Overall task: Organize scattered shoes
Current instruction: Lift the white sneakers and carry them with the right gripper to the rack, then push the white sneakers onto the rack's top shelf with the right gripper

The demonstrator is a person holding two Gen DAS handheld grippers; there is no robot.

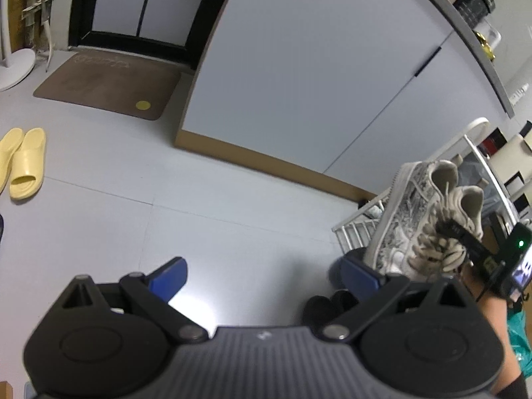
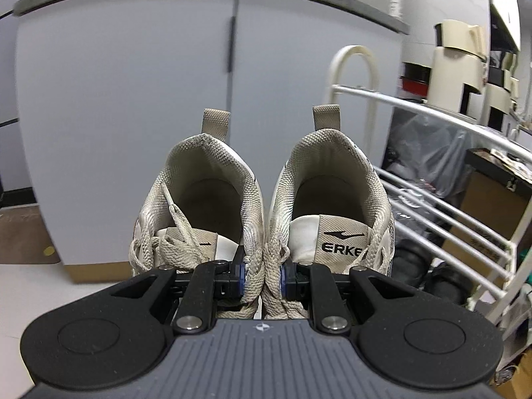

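A pair of worn white sneakers [image 2: 262,206] hangs in the air, heels away from the camera. My right gripper [image 2: 263,281] is shut on their inner collars and laces, pinching both shoes together. The left wrist view shows the same white sneakers [image 1: 422,222] lifted at the right, beside the white shoe rack [image 1: 357,229], with the right gripper [image 1: 449,232] clamped on them. My left gripper [image 1: 262,276] stands open over the bare floor, nothing between its blue fingers [image 1: 169,277]. A pair of yellow slides [image 1: 21,163] lies on the floor at far left.
A white wire shoe rack [image 2: 442,206] stands to the right, dark shoes [image 2: 429,276] on its lower level. A grey cabinet [image 2: 133,99] is straight ahead. A brown doormat [image 1: 106,83] lies before a black-framed door. Dark shoes [image 1: 327,307] sit low near the left gripper.
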